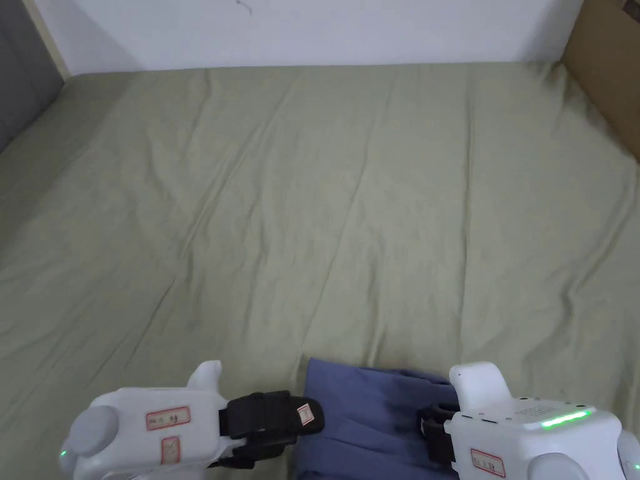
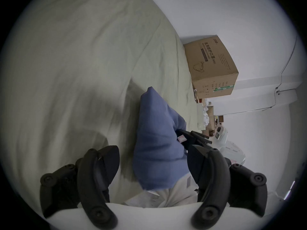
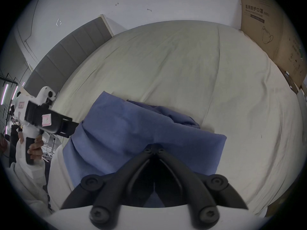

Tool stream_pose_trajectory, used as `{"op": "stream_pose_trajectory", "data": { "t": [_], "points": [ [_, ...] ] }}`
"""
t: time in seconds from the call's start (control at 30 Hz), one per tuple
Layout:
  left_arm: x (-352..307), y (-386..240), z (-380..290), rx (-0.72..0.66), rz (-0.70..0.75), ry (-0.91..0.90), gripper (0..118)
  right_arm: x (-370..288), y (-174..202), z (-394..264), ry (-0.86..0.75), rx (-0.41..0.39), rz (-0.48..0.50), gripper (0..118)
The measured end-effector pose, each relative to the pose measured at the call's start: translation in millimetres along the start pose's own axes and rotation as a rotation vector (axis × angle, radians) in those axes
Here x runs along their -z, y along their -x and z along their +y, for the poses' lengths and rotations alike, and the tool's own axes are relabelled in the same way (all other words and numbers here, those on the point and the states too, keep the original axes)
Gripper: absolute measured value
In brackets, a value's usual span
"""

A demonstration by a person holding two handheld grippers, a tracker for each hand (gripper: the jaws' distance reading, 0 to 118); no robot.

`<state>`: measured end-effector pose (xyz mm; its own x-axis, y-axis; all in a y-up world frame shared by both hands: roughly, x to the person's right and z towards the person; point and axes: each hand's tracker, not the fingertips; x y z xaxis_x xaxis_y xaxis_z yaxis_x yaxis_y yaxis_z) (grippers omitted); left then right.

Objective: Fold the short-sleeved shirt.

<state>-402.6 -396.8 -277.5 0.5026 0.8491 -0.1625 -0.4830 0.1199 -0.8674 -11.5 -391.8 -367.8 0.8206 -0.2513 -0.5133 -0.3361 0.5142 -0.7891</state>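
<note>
At near edge of bed point(image 1: 350, 187): blue shirt point(image 1: 369, 419) bunched. Right gripper point(image 3: 154, 148) clamped on shirt fold. Left gripper point(image 2: 152, 164) jaws wide apart, shirt between them, untouched. Cardboard box point(image 2: 211, 67) beside bed's right edge, against wall point(image 1: 312, 28).

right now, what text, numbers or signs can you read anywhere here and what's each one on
"医用防护口罩 (N95)": printed large on the side of the cardboard box, above a line drawing of a face mask.
Smaller print and symbols on the box: too small to read.
Stickers on the left tool and the right tool: too blurred to read.
</note>
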Motion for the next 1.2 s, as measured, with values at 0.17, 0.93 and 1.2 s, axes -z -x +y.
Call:
{"op": "stream_pose_trajectory", "data": {
  "t": [0.17,0.93,1.2],
  "points": [
    [40.6,10.5,15.6,-0.057,-0.099,0.113,90,-1.1,-0.9,-1.7,0.001,0.024,0.008,0],
    [-88.8,19.5,67.4,0.229,0.281,-0.024,32,-27.2,8.8,10.5,-0.07,0.042,0.005,0],
    [-223.6,62.9,149.1,0.243,0.787,-0.07,32,-16.8,17.1,12.0,-0.033,0.045,-0.024,0]
  ]
}}
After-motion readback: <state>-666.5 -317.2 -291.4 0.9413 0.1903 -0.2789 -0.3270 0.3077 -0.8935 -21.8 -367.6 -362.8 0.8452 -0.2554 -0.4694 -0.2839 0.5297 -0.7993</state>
